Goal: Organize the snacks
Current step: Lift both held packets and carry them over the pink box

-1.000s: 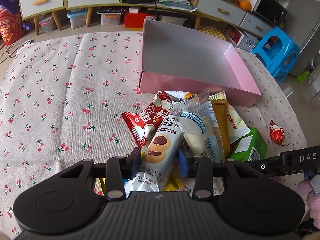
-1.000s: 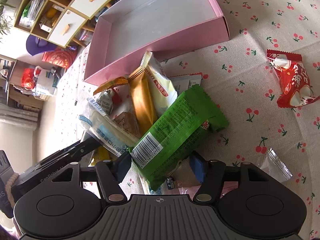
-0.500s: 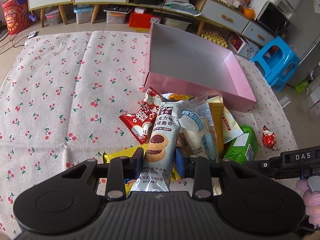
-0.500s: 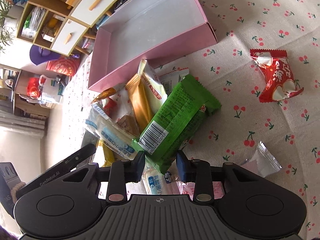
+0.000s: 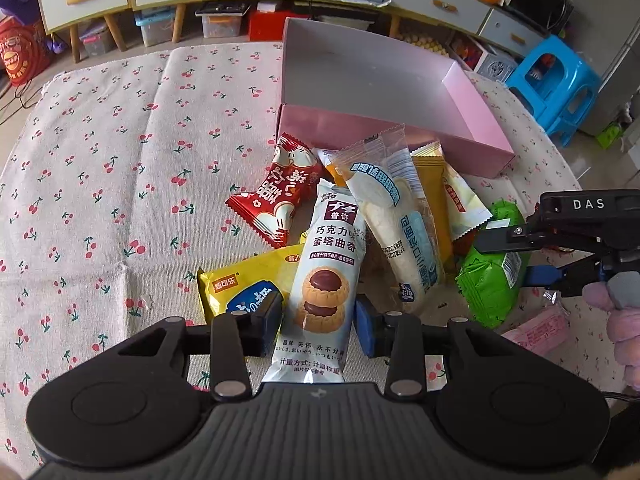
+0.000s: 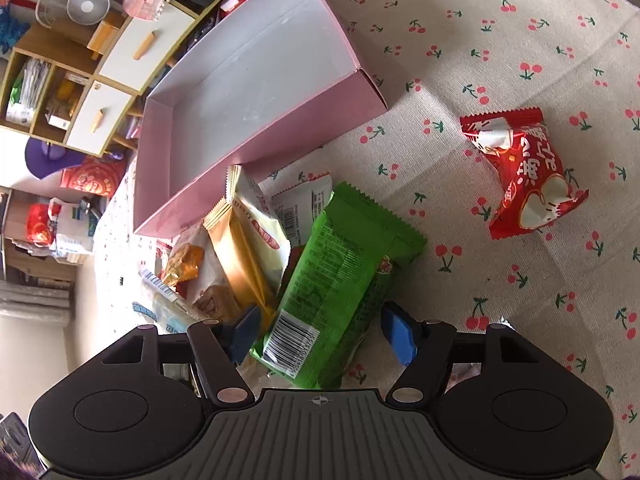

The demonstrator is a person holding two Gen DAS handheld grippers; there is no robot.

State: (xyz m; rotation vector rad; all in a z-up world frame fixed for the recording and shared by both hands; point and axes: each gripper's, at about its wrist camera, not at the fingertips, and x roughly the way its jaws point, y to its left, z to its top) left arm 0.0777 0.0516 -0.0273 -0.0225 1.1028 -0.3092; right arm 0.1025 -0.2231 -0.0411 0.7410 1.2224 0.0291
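A: What's the left hand-held gripper [image 5: 318, 322] doing rn?

B: It points down at the snack pile. A long white cookie pack [image 5: 326, 276] w/ choc tarts on it lies between the two fingers. The jaws have just been opening a bit. Left finger looks right at the pack's edge, the blue pad on the other side sits just beside it. Can't tell if it's pinching.

A: And the right hand-held gripper [image 6: 326, 334]?

B: Jaws have just been opening, now spread wide. The green pack [image 6: 340, 280] lies between them, barcode end near the camera. Pads aren't pressing on it, there's a gap on the right side.

A: Where's the rest of the snacks?

B: All in a heap on the counter [image 5: 120, 160], which has a cherry cloth on it. Next to the cookie pack there's a red pack [image 5: 276, 196], a yellow bag [image 5: 240, 280] partly under it, a clear pack w/ white cakes [image 5: 394, 216], and a gold-brown pack [image 5: 430, 176]. One more red pack [image 6: 524, 176] sits alone, well apart from the heap, on the right.

A: And the box?

B: Pink box [image 5: 384, 132], just behind the heap. Nothing in it. A few packs touch its front wall.
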